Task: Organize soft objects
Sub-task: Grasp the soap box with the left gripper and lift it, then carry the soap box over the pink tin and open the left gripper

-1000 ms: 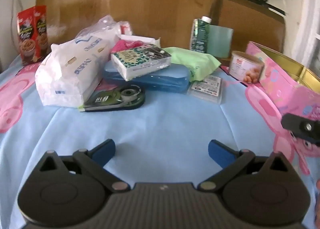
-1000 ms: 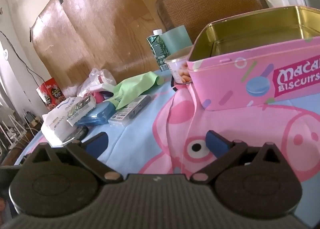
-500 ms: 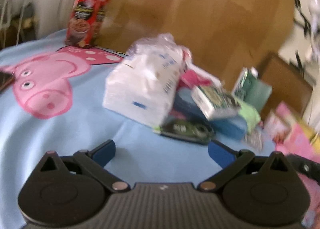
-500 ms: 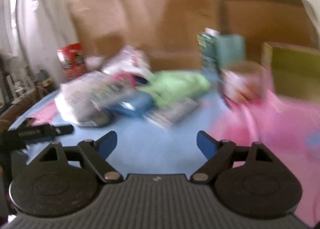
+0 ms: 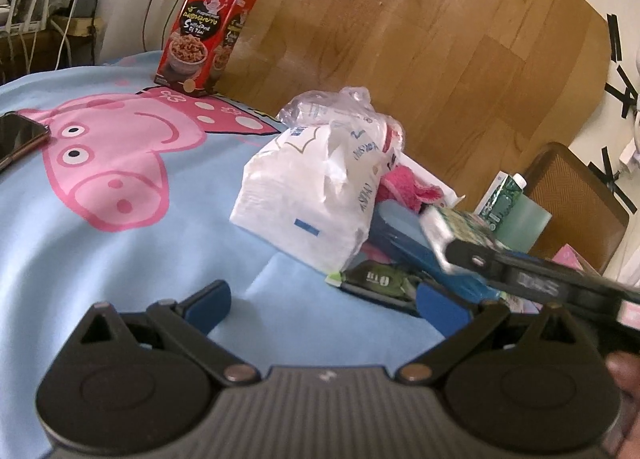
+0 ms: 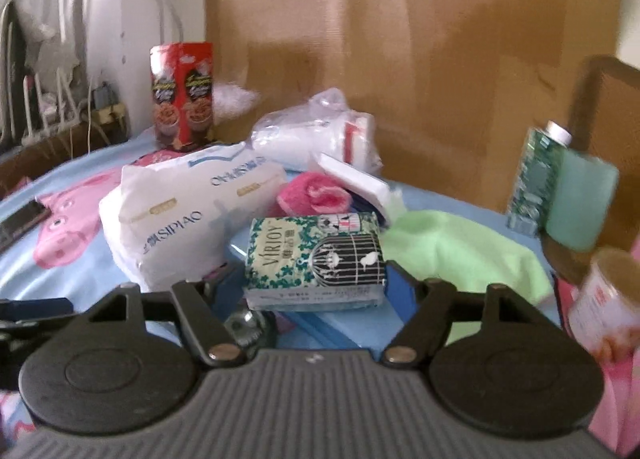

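A small green-patterned tissue pack [image 6: 316, 259] lies on a blue plastic case [image 6: 340, 323], and my right gripper [image 6: 312, 287] is open with a finger on either side of it. A big white tissue bag [image 6: 184, 215] [image 5: 316, 199], a pink cloth [image 6: 314, 197] [image 5: 404, 187] and a light green cloth [image 6: 460, 251] lie around it. A clear bag of white pads [image 6: 320, 131] sits behind. My left gripper [image 5: 324, 305] is open and empty over the blue sheet, in front of the white bag. The right gripper's arm [image 5: 540, 279] crosses the left wrist view.
A red snack box [image 5: 204, 31] [image 6: 184, 95] stands at the back. A phone [image 5: 16, 135] lies at the left edge. A green carton [image 6: 536, 175], a teal cup [image 6: 580, 207] and a food cup [image 6: 604, 299] stand right. A green tape dispenser [image 5: 380, 283] lies by the bag.
Both grippers have swung left. My right gripper moved from the pink tin to the pile and now straddles the small tissue pack. My left gripper came closer to the white bag.
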A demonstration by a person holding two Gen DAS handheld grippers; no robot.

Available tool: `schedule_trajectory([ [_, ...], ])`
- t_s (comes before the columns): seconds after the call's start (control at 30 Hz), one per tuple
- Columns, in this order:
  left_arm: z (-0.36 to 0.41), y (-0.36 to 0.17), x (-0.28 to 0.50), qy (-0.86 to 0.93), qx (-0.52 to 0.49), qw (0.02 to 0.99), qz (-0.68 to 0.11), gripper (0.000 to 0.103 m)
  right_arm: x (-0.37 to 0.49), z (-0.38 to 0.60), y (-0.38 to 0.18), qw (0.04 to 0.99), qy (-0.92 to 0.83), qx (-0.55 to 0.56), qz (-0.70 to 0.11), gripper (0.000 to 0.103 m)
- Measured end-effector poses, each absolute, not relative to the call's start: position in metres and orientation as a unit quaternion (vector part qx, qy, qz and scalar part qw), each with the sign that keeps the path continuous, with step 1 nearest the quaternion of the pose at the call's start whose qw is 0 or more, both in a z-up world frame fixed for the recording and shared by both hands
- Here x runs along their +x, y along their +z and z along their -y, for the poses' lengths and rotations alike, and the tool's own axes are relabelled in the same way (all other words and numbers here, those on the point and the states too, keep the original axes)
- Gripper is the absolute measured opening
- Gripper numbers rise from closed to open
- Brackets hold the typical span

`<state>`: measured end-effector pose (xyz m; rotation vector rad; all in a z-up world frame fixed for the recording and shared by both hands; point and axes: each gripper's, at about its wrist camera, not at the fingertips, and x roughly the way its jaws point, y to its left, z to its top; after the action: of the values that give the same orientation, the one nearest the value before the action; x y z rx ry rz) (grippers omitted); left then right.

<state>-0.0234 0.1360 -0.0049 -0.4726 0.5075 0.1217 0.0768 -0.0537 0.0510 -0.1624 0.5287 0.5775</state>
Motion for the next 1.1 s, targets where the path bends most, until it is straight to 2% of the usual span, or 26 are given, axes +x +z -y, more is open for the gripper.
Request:
schedule_trajectory([
  [0.23,-0.116,-0.002,-0.015,0.022,-0.175,0.946,-0.273,0.102,0.016,0.132,0.047,0.923,0.255,-0.055,-0.284,0.076],
  [0.37,-0.084,0.003,-0.007,-0.078,-0.138,0.942,-0.296,0.093,-0.015,0.170,0.037,0.924,0.227,-0.049,-0.305,0.079],
  [0.43,-0.061,0.006,-0.001,-0.156,-0.149,0.925,-0.314,0.090,-0.029,0.181,0.034,0.927,0.219,-0.052,-0.301,0.088],
  [0.5,-0.038,0.007,0.006,-0.214,-0.155,0.904,-0.336,0.086,-0.036,0.183,0.031,0.928,0.217,-0.062,-0.295,0.089],
  [0.57,-0.013,0.003,0.017,-0.255,-0.155,0.880,-0.371,0.073,-0.033,0.182,0.027,0.927,0.219,-0.070,-0.295,0.089],
  [0.6,-0.007,0.002,0.020,-0.260,-0.153,0.876,-0.377,0.073,-0.032,0.180,0.028,0.928,0.221,-0.071,-0.293,0.088],
  [0.63,0.001,0.002,0.019,-0.260,-0.147,0.878,-0.375,0.064,-0.032,0.180,0.027,0.927,0.224,-0.072,-0.291,0.086],
  [0.67,0.008,0.002,0.022,-0.269,-0.142,0.872,-0.384,0.050,-0.031,0.180,0.024,0.927,0.226,-0.075,-0.290,0.077],
  [0.7,0.014,0.001,0.026,-0.281,-0.149,0.860,-0.398,0.046,-0.031,0.179,0.024,0.929,0.225,-0.076,-0.284,0.076],
  [0.8,0.033,0.011,0.026,-0.283,-0.138,0.865,-0.391,0.046,-0.042,0.188,0.024,0.941,0.216,-0.068,-0.252,0.075],
  [1.0,0.089,0.061,0.034,-0.330,-0.077,0.883,-0.324,0.046,-0.052,0.227,0.047,0.978,0.146,-0.045,-0.143,0.075],
  [1.1,0.133,0.075,0.051,-0.349,-0.060,0.883,-0.307,0.048,-0.040,0.254,0.062,0.987,0.099,-0.031,-0.121,0.075],
])
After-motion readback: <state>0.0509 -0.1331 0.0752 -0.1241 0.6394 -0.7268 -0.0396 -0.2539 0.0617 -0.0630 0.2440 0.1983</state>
